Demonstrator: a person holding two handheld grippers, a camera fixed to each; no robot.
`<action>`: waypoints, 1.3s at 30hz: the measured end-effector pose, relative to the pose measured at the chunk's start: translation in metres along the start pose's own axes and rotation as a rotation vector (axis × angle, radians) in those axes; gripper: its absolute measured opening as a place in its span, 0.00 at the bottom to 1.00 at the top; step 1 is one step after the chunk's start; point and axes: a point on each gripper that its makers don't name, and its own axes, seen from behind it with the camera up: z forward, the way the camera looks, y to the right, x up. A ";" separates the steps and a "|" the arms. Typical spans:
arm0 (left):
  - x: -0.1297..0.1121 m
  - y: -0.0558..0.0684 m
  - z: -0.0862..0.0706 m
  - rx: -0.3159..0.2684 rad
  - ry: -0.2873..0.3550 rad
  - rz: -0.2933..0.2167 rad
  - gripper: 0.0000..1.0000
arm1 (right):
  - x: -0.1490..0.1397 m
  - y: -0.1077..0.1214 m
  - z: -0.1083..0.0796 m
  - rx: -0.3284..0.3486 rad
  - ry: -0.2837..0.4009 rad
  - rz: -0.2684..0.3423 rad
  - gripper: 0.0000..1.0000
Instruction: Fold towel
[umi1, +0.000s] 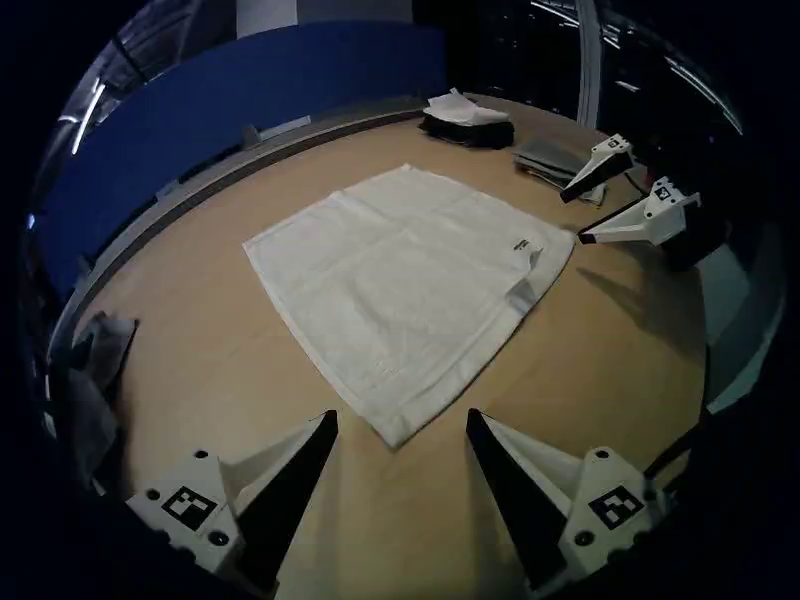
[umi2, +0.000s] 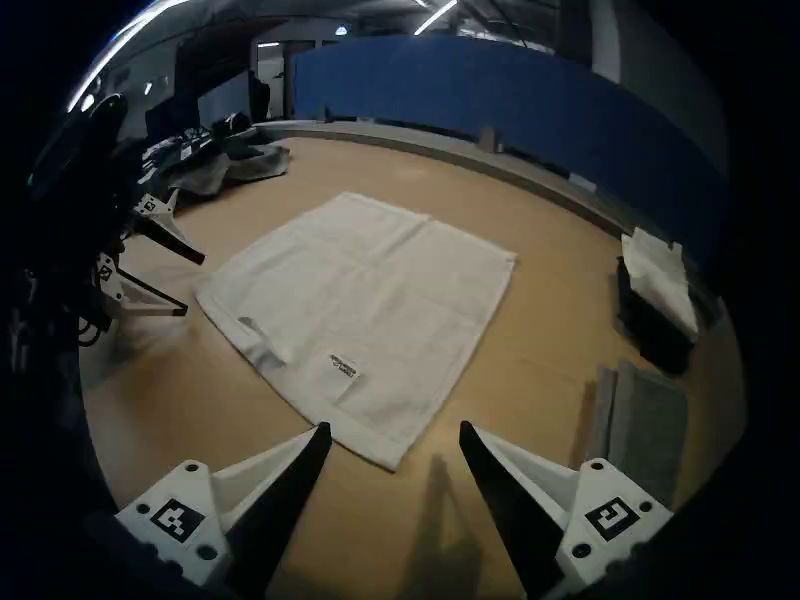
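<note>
1. The white towel (umi1: 400, 290) lies flat on the surface (umi1: 620, 350)
2. The left gripper (umi1: 400, 414) and right gripper (umi2: 394, 425) are wide open and empty, each at a towel corner
3. A gripper could push its corner and bunch the towel up
4. Past the towel a dark box or pile (umi2: 650, 320), I cannot tell which, holds a white cloth (umi2: 660, 268)

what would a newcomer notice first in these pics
A white towel lies spread flat in the middle of a wooden table, with a bit of one edge flipped over near its label. The left gripper and right gripper, fingers open, each point at a near corner of it. A dark pile topped with white cloth sits near the table's rim.
</note>
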 end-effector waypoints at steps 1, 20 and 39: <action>-0.001 0.001 0.000 -0.003 -0.005 0.000 0.96 | -0.001 0.000 0.001 0.001 -0.003 -0.002 1.00; -0.008 0.003 0.008 -0.027 -0.083 -0.047 0.87 | -0.019 0.000 0.010 0.018 -0.097 0.038 0.78; -0.008 0.005 0.012 -0.020 -0.116 -0.040 0.47 | -0.022 0.001 0.011 0.039 -0.127 0.050 0.36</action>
